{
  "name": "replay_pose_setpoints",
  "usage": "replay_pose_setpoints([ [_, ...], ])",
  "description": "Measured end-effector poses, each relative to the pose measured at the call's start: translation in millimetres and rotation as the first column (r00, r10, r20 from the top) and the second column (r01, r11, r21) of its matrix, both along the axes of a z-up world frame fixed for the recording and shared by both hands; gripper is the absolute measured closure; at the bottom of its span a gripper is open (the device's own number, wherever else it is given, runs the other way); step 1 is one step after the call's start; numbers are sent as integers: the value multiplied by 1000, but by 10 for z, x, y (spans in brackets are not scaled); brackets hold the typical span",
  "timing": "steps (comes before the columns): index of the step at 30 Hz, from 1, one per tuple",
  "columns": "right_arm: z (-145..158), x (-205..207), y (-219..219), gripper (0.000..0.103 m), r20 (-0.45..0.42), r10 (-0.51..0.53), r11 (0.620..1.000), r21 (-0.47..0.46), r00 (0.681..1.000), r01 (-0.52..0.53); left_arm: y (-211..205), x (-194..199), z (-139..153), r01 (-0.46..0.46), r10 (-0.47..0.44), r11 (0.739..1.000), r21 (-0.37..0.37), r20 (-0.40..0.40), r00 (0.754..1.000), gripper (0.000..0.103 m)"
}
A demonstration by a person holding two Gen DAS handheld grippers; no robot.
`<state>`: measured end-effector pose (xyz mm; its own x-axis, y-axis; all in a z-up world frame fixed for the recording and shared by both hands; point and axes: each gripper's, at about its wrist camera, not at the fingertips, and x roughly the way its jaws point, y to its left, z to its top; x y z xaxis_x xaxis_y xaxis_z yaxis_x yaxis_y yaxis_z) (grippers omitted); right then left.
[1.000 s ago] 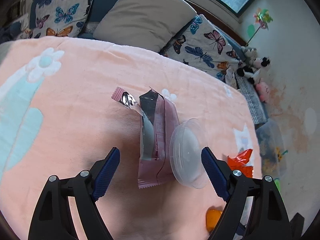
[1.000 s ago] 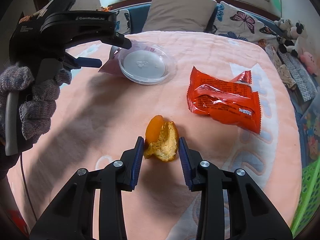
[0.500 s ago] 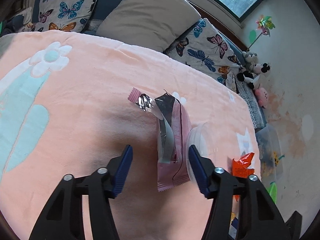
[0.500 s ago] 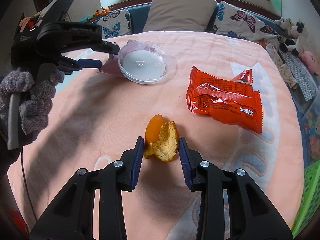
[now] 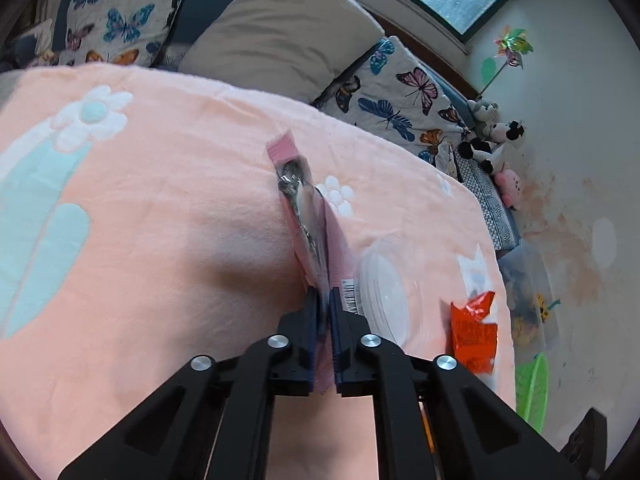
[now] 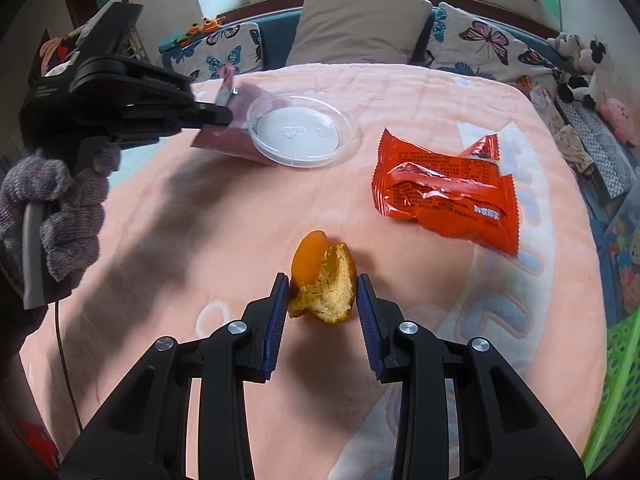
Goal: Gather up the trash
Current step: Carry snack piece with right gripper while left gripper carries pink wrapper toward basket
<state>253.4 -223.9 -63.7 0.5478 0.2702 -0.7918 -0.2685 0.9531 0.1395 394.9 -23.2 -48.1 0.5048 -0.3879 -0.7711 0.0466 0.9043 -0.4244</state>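
Observation:
A pink snack wrapper (image 5: 304, 200) with a silver inside stands on edge on the peach blanket (image 5: 160, 220). My left gripper (image 5: 325, 300) is shut on its near end. From the right wrist view, the same left gripper (image 6: 216, 114), held in a gloved hand (image 6: 60, 208), pinches the pink wrapper (image 6: 236, 142) beside a clear plastic dish (image 6: 302, 132). An orange peel (image 6: 324, 276) lies on the blanket, with my right gripper (image 6: 322, 278) around it. Both of its blue pads press against the peel's sides.
A red snack wrapper (image 6: 444, 192) lies right of the dish, with the clear dish (image 5: 384, 296) just right of my left fingers. A green basket (image 6: 616, 392) sits low at the right edge. Pillows (image 6: 360, 20) and plush toys (image 6: 580, 64) line the far side.
My left jaws have closed from wide open onto the pink wrapper, which now stands on edge between them. The right gripper and the peel have not moved.

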Motion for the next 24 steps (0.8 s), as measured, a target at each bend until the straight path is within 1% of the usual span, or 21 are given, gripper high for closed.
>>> replay_pose_setpoints([
  [5,76,-190,-32,68,8,-6,1000,16,1000,6,90,-302,157,19,-21,999,47,31,999,99],
  [8,144,-330,-39,68,21,-5,1000,10,1000,4,141,-518,269,30,-34,997,73,54,998,99],
  [12,249,-532,-55,69,38,0,1000,14,999,-1,195,-829,392,53,-58,995,80,69,996,99],
  [19,364,-834,-105,71,58,1,1000,10,998,-2,63,-1291,549,112,-121,990,90,93,988,99],
  [24,427,-1039,-226,72,73,-15,1000,7,997,14,-114,-1524,650,159,-170,983,96,117,979,99],
])
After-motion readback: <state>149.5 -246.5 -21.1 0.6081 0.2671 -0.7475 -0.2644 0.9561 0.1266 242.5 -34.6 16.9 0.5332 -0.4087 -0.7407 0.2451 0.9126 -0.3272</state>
